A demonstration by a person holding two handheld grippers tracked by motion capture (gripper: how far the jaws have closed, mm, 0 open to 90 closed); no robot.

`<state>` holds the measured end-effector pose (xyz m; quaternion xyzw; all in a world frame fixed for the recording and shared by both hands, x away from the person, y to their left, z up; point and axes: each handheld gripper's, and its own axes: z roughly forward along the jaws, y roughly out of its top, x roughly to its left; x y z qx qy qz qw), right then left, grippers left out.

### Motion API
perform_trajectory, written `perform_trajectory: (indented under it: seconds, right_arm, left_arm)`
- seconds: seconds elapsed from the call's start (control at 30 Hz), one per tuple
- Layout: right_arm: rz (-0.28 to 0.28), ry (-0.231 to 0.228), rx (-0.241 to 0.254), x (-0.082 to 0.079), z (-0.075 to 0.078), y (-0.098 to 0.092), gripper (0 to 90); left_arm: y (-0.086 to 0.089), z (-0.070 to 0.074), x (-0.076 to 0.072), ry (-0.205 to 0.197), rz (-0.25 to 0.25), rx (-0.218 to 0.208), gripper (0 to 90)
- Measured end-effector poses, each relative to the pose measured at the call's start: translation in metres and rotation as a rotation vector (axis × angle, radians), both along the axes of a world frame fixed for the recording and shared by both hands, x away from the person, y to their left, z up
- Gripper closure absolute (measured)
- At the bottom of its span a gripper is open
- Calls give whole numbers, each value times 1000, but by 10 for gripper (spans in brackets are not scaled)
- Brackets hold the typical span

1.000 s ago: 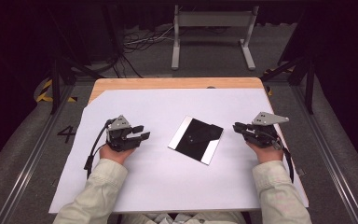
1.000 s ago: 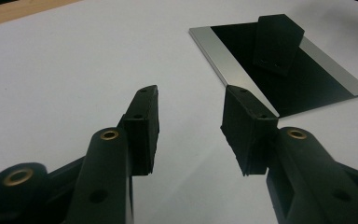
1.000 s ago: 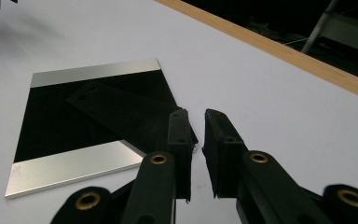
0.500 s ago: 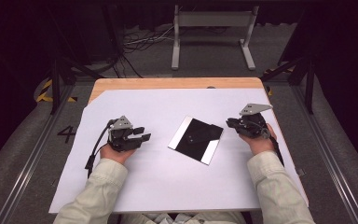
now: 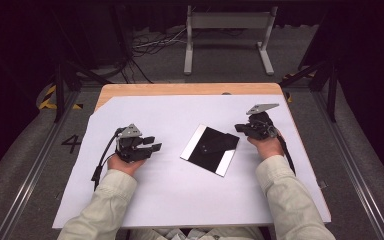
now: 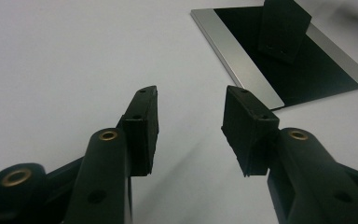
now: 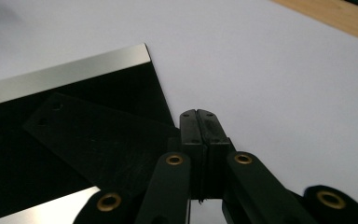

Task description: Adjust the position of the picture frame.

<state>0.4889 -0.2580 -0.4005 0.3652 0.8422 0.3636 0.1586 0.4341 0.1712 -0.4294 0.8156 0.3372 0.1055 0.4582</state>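
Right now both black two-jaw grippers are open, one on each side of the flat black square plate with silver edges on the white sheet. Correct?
Not quite: the right gripper is shut, its jaws pressed together in the right gripper view. The left gripper is open, and they do flank the black square plate with silver edges on the white sheet.

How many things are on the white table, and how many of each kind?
Hand-held grippers: 2, left open, right shut
Black plate with silver edges: 1
Small black flat piece lying on that plate: 1
Total: 4
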Motion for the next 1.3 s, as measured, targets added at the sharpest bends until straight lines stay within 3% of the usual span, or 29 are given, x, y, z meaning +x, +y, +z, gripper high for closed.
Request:
perform_trajectory:
  seconds: [0.13, 0.3, 0.53, 0.77, 0.87, 0.93, 1.3]
  right_arm:
    - [-10, 31, -58, 8, -9, 4, 893]
    - [-33, 54, -87, 12, -17, 2, 893]
    - [0, 73, -141, 14, -25, 4, 894]
    - [42, 66, -153, 13, -27, 3, 895]
    - [72, 90, -119, 13, -27, 0, 896]
    - [81, 106, -105, 11, -27, 0, 896]
    - [169, 146, -173, -16, -23, 14, 896]
  left_arm:
    - [0, 0, 0, 6, 1, -6, 557]
    - [1, 0, 1, 17, 7, -12, 541]
    - [1, -1, 2, 21, 11, -11, 528]
    - [2, -1, 3, 39, 11, -16, 511]
    - [2, -1, 3, 41, 13, -18, 507]
    - [2, -1, 3, 41, 15, -23, 503]
    - [3, -1, 3, 51, 15, -28, 495]
